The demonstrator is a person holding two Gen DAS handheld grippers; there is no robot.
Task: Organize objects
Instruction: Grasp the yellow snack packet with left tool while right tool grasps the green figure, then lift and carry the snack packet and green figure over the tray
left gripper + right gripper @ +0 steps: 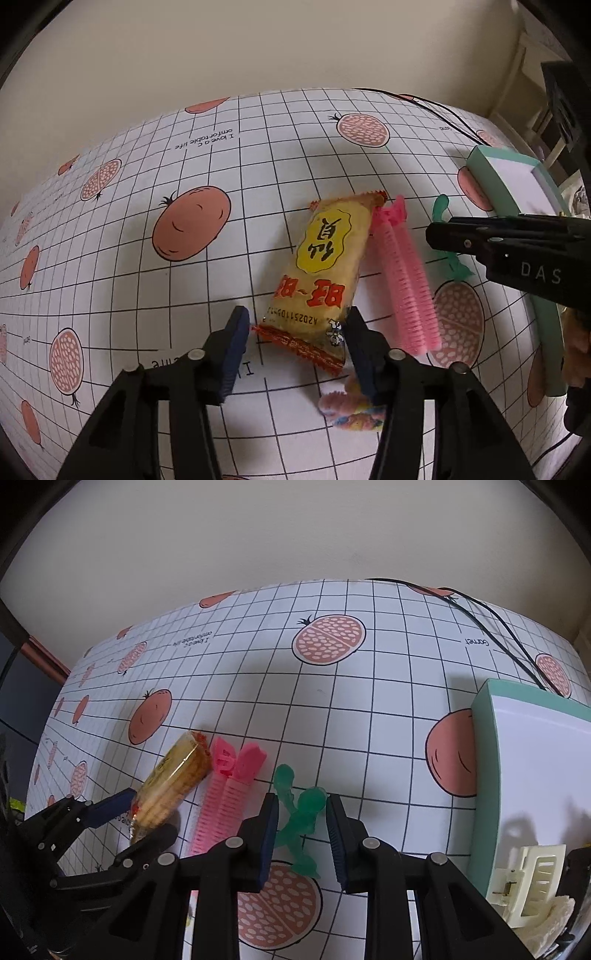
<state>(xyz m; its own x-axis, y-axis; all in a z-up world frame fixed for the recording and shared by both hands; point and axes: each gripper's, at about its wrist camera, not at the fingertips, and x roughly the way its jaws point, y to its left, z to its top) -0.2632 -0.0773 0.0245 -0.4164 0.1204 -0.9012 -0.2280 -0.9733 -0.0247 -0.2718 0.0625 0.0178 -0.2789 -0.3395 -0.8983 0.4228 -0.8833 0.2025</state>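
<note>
Two grippers in view, both over the worktop (369, 709) with its grid-and-pomegranate cover. Left gripper (297, 332) has its jaws spread around the near end of a yellow snack packet (325, 273); right pad touches the packet edge, left pad sits just off the red crimped seal, so jaws not yet clenched on it. In the right wrist view the packet (173, 782) looks tilted, far end up, near end between the left gripper (147, 816) fingers; cannot tell if it is lifted or resting. Right gripper (301, 830) is released, jaws wide, straddling a green clip (301, 812) that lies flat on the worktop between the pads; pads not touching it. Pink hair clip (225, 794) lies just beside the packet, between packet and green clip, long comb teeth pointing toward the cameras. Left wrist view shows the pink hair clip (402, 273) touching the packet's right edge, green clip (441, 206) partly hidden behind the right gripper (432, 234). Fuzzy multicolour item (351, 410) sits under the left gripper's right finger, blurred. Teal box (487, 775) with white inside stands at the right side of the worktop; a cream claw clip (532, 882) lies in it near the front. Black cable (495, 627) runs across the far right corner.
</note>
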